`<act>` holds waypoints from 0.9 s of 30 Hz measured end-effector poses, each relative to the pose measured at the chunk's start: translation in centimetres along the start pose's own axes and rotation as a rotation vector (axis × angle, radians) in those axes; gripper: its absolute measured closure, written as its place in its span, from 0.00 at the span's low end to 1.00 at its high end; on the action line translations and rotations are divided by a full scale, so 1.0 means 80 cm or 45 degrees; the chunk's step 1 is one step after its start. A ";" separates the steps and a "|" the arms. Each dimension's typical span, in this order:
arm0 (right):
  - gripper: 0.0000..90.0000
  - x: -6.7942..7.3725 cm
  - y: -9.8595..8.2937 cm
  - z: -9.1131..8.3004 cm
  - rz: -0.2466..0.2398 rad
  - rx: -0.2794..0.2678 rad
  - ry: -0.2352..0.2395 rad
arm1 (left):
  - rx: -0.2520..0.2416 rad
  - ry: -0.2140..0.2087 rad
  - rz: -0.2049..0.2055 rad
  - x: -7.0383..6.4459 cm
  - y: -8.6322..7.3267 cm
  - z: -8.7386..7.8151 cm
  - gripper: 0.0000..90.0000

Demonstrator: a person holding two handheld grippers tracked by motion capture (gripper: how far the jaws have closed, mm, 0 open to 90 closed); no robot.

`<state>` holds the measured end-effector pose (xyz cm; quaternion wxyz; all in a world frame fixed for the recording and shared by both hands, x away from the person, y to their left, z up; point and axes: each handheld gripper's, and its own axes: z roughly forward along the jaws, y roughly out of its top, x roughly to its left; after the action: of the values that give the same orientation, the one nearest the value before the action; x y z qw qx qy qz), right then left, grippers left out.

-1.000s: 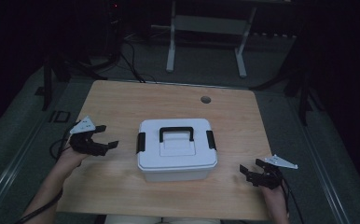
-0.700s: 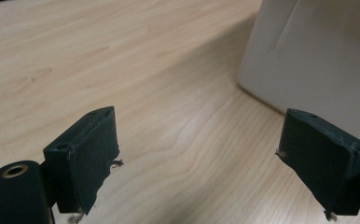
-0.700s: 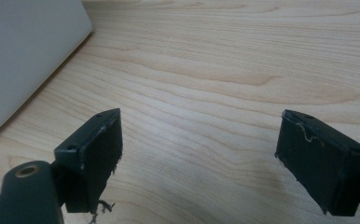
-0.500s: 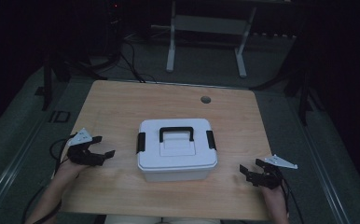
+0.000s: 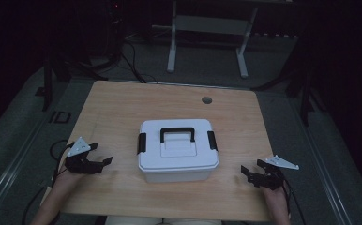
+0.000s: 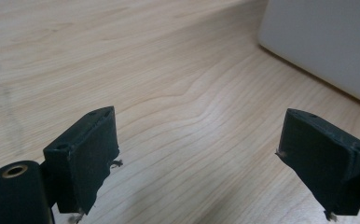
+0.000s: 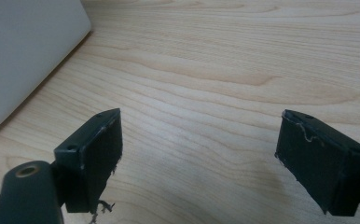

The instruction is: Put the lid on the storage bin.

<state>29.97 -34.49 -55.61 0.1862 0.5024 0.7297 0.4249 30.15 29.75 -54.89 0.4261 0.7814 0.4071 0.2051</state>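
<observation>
Both grippers rest low over the desk [image 5: 123, 112], one at each near corner, with the box [image 5: 177, 149] between them. Left gripper [image 5: 101, 162] sits by the near left corner, its jaws spread wide with nothing between them, pointing toward the box's left side but well apart from it. A grey three-cornered plate tops it, and a cable curls off the desk's left edge behind it. Its own view shows the left gripper [image 6: 197, 163] low over bare wood grain, pads parted, with a pale corner of the box [image 6: 327, 42] at upper right.

Right gripper [image 5: 250, 172] sits by the near right corner, jaws likewise spread and holding nothing, aimed at the box's right side and apart from it. It also carries a grey plate. In its own view the right gripper [image 7: 199, 158] has only bare wood between its pads, with the box [image 7: 24, 51] at upper left, its rounded corner near but not touching.

The box is white, with a lid, and stands in the middle of the desk, somewhat nearer the near edge than the far one. A black handle [image 5: 177, 133] lies flat on the lid. Black latches [image 5: 142, 143] sit on its left and right ends. A small round hole [image 5: 207, 100] shows in the desk near the far edge, right of centre.

Beyond the far edge, on the dark floor, stands a white frame [image 5: 207, 28] with two legs.
</observation>
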 end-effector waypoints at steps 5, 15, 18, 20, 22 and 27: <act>0.16 0.000 0.000 -0.001 -0.006 -0.003 -0.018 | -0.012 0.076 -0.011 -0.004 -0.006 -0.005 0.13; 0.16 -0.003 -0.001 -0.003 0.008 -0.019 -0.031 | -0.060 0.181 -0.108 0.000 -0.021 -0.014 0.13; 0.16 -0.003 -0.002 -0.004 0.018 -0.023 -0.041 | -0.072 0.195 -0.118 0.002 -0.022 -0.015 0.13; 0.16 -0.003 -0.002 -0.004 0.019 -0.024 -0.039 | -0.058 0.238 -0.122 0.002 -0.025 -0.015 0.13; 0.16 -0.003 -0.001 -0.004 0.017 -0.020 -0.045 | -0.047 0.255 -0.123 0.000 -0.025 -0.014 0.13; 0.16 0.000 -0.001 -0.001 -0.014 -0.005 -0.063 | -0.059 0.279 -0.117 -0.004 -0.025 -0.013 0.13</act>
<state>29.85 -34.52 -55.59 0.2073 0.5084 0.7268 0.4127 28.31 30.59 -55.95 0.4060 0.7248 0.4817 0.2787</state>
